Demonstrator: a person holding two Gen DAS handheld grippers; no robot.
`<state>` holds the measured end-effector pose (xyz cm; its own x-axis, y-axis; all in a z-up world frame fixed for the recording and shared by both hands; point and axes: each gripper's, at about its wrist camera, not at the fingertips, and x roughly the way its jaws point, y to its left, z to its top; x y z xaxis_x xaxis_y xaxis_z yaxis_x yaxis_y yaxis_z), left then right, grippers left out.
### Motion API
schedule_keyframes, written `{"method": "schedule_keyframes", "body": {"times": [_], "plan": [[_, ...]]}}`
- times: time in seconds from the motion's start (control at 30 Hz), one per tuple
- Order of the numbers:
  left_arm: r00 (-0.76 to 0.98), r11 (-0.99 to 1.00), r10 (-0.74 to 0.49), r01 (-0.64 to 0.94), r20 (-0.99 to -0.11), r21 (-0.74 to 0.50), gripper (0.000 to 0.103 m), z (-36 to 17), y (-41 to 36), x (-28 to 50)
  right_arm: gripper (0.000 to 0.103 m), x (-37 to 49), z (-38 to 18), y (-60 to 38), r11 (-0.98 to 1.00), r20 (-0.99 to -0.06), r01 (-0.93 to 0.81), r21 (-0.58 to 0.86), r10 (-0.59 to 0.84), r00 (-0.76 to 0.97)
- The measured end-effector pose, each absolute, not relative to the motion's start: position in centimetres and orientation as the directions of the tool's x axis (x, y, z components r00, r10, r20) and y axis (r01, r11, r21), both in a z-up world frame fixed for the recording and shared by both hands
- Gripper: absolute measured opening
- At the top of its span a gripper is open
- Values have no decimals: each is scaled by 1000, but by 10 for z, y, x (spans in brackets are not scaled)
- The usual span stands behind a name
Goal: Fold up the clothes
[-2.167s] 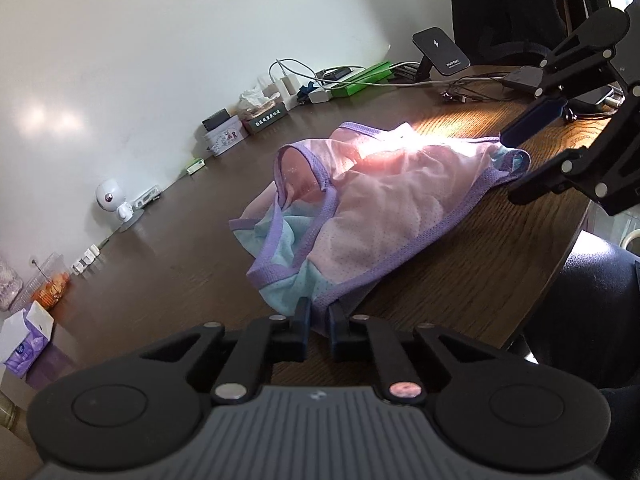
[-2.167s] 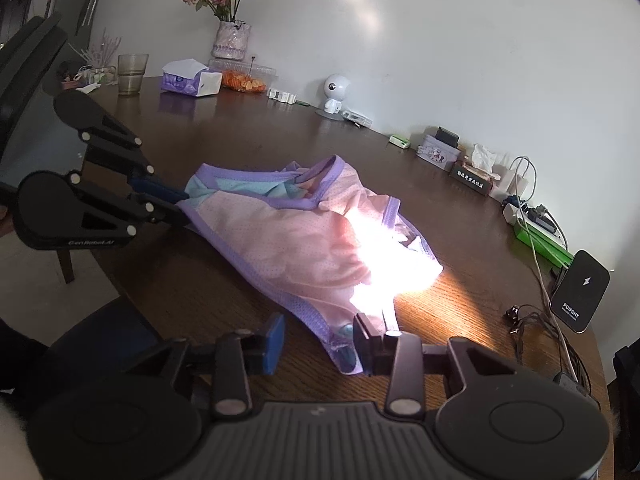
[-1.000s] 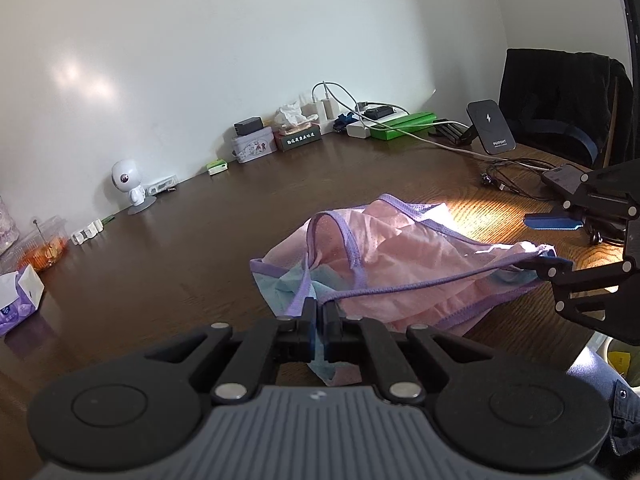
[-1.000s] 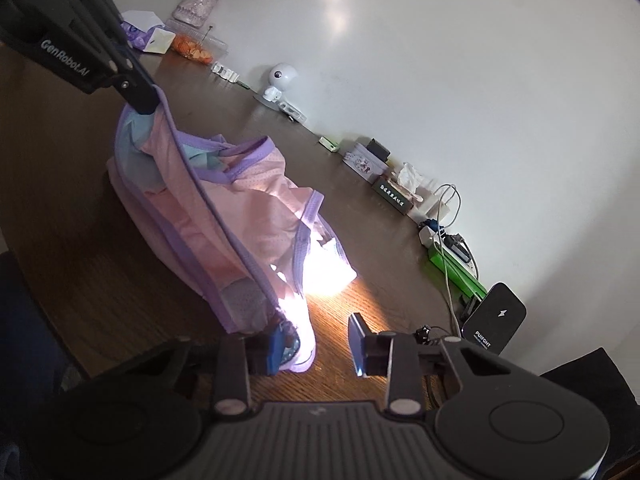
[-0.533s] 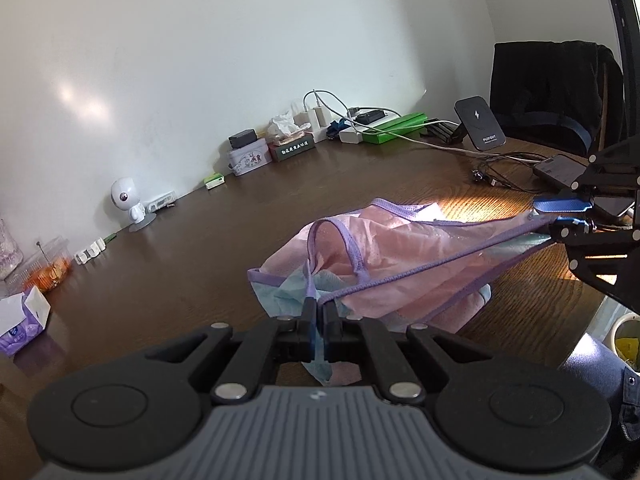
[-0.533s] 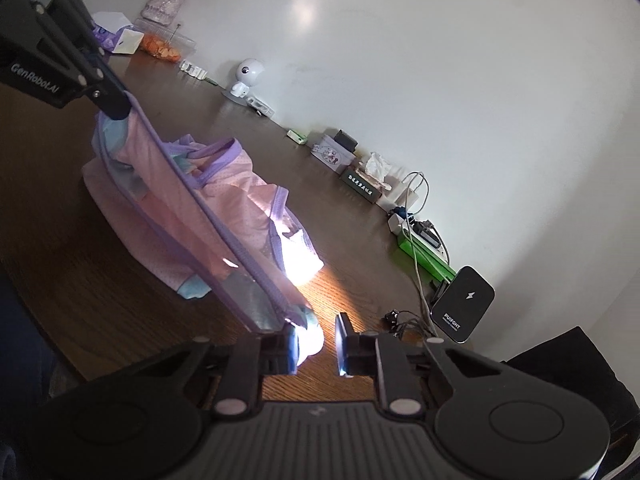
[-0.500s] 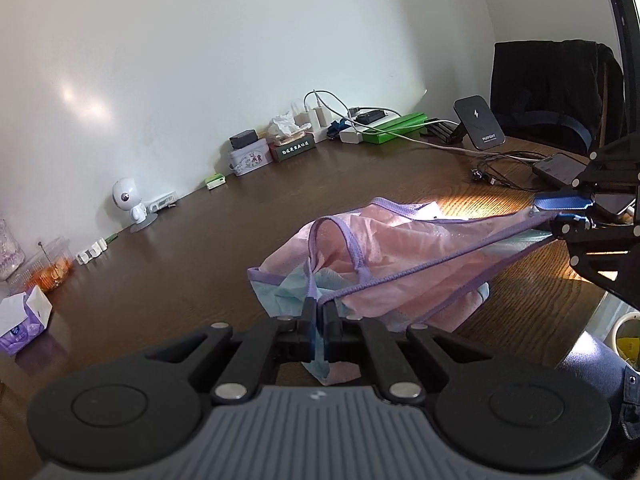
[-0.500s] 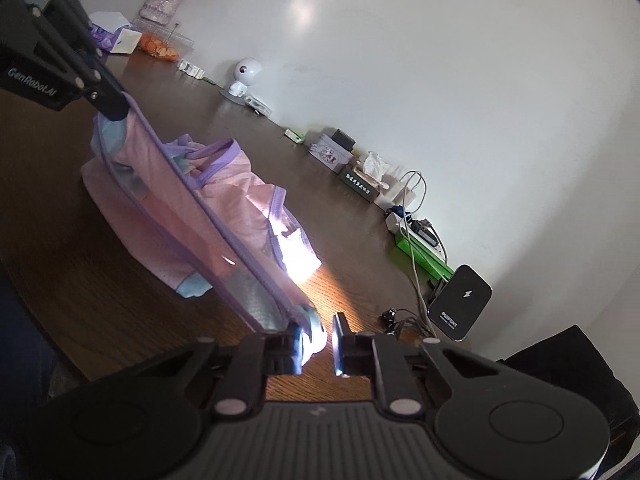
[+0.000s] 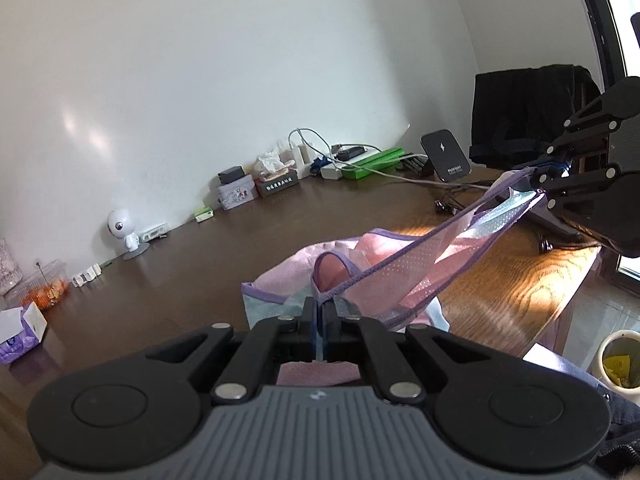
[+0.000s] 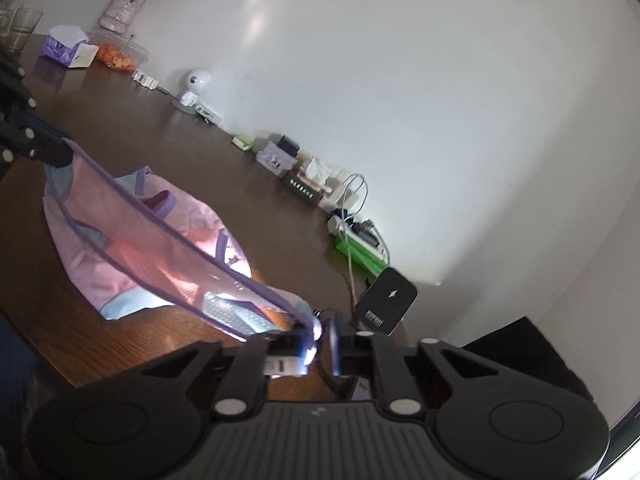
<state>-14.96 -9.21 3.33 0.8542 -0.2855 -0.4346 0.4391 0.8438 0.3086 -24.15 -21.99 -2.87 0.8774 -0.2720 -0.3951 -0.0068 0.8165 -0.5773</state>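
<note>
A pink mesh garment with purple trim and pale blue panels [image 9: 404, 276] hangs stretched between my two grippers above the brown wooden table [image 9: 180, 280]. My left gripper [image 9: 320, 312] is shut on one corner of its purple hem. My right gripper [image 10: 322, 340] is shut on the other corner; it shows at the right of the left wrist view [image 9: 536, 186]. The garment [image 10: 132, 232] sags, and its lower part rests on the table. My left gripper shows at the left edge of the right wrist view [image 10: 60, 152].
Along the wall stand a small white camera [image 9: 122, 232], tins and a tissue box [image 9: 276, 180], a green power strip with cables [image 9: 372, 160] and a black wireless charger [image 9: 446, 156]. A purple tissue box [image 10: 64, 46], glasses and a vase sit far left. A black-draped chair [image 9: 528, 112] stands beyond the table's right end.
Both grippers have risen and pulled apart. The hem is now taut between them and more of the garment is off the table.
</note>
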Motion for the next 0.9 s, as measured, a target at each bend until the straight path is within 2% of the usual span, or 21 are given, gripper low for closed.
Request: {"method": "schedule_keyframes", "body": {"times": [0.13, 0.23, 0.3, 0.37, 0.43, 0.47, 0.5, 0.53, 0.7, 0.77, 0.83, 0.9], "plan": [[832, 838, -253, 443, -494, 317, 3, 11, -97, -151, 1, -242, -42, -220, 837, -436, -52, -545, -230, 870], [828, 831, -237, 444, -507, 336, 8, 0, -99, -155, 1, -242, -44, -217, 840, -428, -56, -539, -216, 878], [824, 830, -232, 445, -518, 337, 24, -4, -99, -157, 1, -243, -43, -217, 842, -423, -62, -536, -204, 883], [817, 829, -227, 447, -530, 335, 31, -8, -99, -156, 1, -243, -42, -216, 836, -419, -68, -544, -200, 886], [815, 828, -222, 448, -536, 338, 30, -11, -99, -156, 1, -244, -42, -216, 837, -418, -70, -543, -197, 887], [814, 830, -224, 448, -536, 332, 26, -12, -99, -156, 1, -244, -42, -216, 836, -419, -72, -544, -197, 886], [811, 834, -224, 447, -541, 325, 11, -11, -99, -156, 1, -244, -43, -215, 836, -421, -73, -543, -195, 886], [809, 837, -222, 445, -545, 318, 5, -10, -98, -155, 1, -245, -44, -215, 839, -424, -75, -539, -194, 885], [844, 866, -205, 393, -495, 310, 4, 13, -90, -144, 1, -240, -49, -218, 860, -452, -96, -501, -165, 877], [864, 880, -194, 363, -465, 307, 4, 30, -83, -131, 1, -232, -48, -222, 879, -496, -126, -460, -137, 857], [900, 887, -168, 316, -402, 338, 4, 54, -76, -117, 1, -220, -36, -226, 898, -552, -192, -395, -65, 832], [942, 882, -153, 267, -300, 387, 4, 91, -71, -106, 1, -212, -11, -226, 898, -516, -227, -377, 0, 857]]}}
